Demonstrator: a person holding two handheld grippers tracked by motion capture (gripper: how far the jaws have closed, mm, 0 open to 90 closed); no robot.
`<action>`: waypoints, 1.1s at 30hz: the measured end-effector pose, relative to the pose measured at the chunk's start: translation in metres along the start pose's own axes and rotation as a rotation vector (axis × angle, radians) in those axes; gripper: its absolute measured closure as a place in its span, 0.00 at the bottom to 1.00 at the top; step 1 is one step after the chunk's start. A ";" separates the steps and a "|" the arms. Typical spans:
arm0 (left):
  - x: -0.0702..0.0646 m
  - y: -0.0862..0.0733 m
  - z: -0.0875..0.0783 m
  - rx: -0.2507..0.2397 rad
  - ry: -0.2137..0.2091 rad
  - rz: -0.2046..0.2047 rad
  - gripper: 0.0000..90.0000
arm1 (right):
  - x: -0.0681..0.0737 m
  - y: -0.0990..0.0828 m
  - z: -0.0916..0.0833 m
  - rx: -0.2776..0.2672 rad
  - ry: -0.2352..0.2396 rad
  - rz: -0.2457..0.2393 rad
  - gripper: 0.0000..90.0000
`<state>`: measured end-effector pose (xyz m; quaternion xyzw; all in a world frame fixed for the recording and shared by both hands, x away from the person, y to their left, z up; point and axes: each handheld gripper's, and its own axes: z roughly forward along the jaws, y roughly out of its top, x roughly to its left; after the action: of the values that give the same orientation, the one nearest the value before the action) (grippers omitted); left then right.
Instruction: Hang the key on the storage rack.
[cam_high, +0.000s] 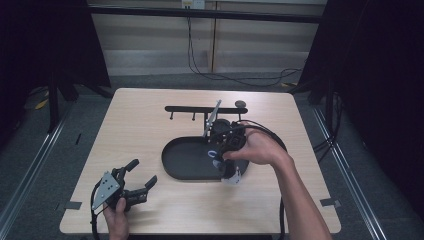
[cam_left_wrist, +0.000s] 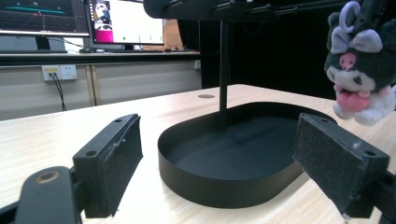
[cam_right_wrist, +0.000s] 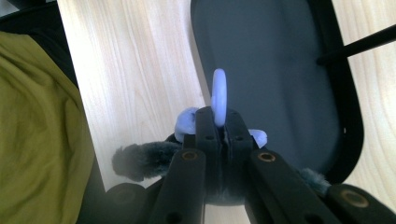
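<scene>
A dark plush toy (cam_left_wrist: 357, 70) with a lavender bow and a pale ring (cam_right_wrist: 219, 93) hangs from my right gripper (cam_high: 223, 150). In the right gripper view its jaws (cam_right_wrist: 219, 116) are shut on that ring. The toy (cam_high: 231, 176) dangles over the right end of a black oval tray (cam_high: 185, 160). A thin post (cam_left_wrist: 224, 70) rises from the tray to a hook bar (cam_high: 200, 108). My left gripper (cam_high: 144, 171) rests low on the table at the front left. Its jaws (cam_left_wrist: 219, 140) are wide open, hold nothing and face the tray's wall (cam_left_wrist: 224, 182).
A small dark disc (cam_high: 240, 104) lies on the table behind the hook bar. Cables trail from both grippers. Monitors (cam_left_wrist: 126, 21) stand on a desk beyond the table. An olive garment (cam_right_wrist: 37, 140) shows past the table's near edge.
</scene>
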<state>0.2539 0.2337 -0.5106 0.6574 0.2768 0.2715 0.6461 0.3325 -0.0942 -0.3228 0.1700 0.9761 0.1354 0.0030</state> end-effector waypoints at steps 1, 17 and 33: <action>0.000 0.000 0.000 0.000 0.000 0.000 0.17 | -0.001 0.001 -0.001 0.000 -0.003 -0.003 0.97; 0.000 0.000 0.000 0.000 -0.001 0.000 0.17 | -0.022 0.018 -0.017 0.041 -0.024 -0.007 0.97; 0.000 0.000 0.000 0.001 -0.002 0.000 0.17 | -0.041 0.029 -0.019 0.094 -0.028 -0.001 0.97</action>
<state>0.2538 0.2338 -0.5105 0.6580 0.2762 0.2707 0.6461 0.3794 -0.0870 -0.2985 0.1715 0.9813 0.0871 0.0087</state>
